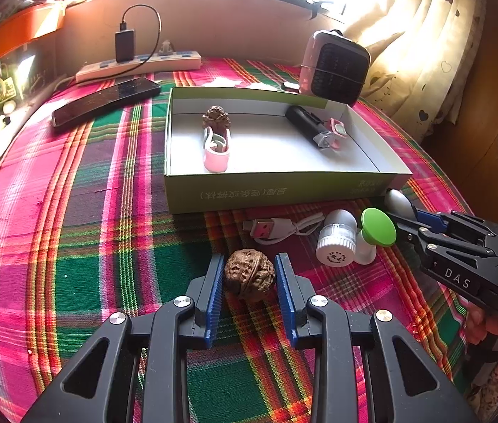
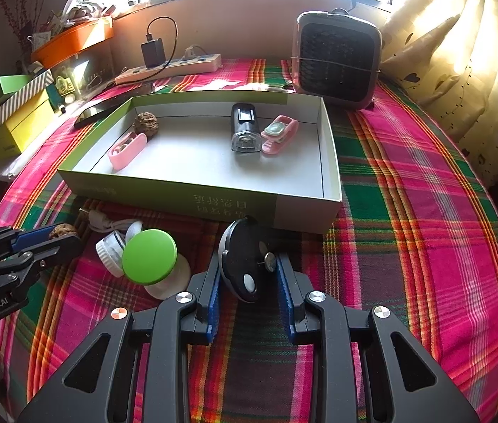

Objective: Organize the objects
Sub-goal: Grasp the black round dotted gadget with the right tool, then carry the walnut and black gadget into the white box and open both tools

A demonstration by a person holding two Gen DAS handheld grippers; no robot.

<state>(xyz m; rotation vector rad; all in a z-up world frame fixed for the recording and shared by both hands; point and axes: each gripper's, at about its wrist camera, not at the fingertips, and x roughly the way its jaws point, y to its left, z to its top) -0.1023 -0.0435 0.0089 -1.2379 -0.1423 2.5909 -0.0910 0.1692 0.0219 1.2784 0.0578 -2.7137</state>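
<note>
In the left wrist view, my left gripper (image 1: 250,258) is shut on a brown walnut (image 1: 249,275), with both blue pads against its sides, low over the plaid cloth. My right gripper (image 2: 249,257) is shut on a black oval device (image 2: 243,268) with a white button, just in front of the green-walled box (image 2: 213,201). Inside the box lie another walnut (image 2: 146,124), a pink case (image 2: 127,149), a black lamp (image 2: 245,128) and a pink clip (image 2: 279,134). Each gripper also shows in the other's view: the right gripper (image 1: 406,211) and the left gripper (image 2: 67,238).
Between the grippers lie a green-lidded white jar (image 2: 150,261), a white bottle (image 1: 337,239) and a white USB cable (image 1: 277,227). Behind the box are a phone (image 1: 104,100), a power strip (image 1: 136,65) with a charger, and a small heater (image 2: 337,60). A curtain (image 2: 460,53) hangs on the right.
</note>
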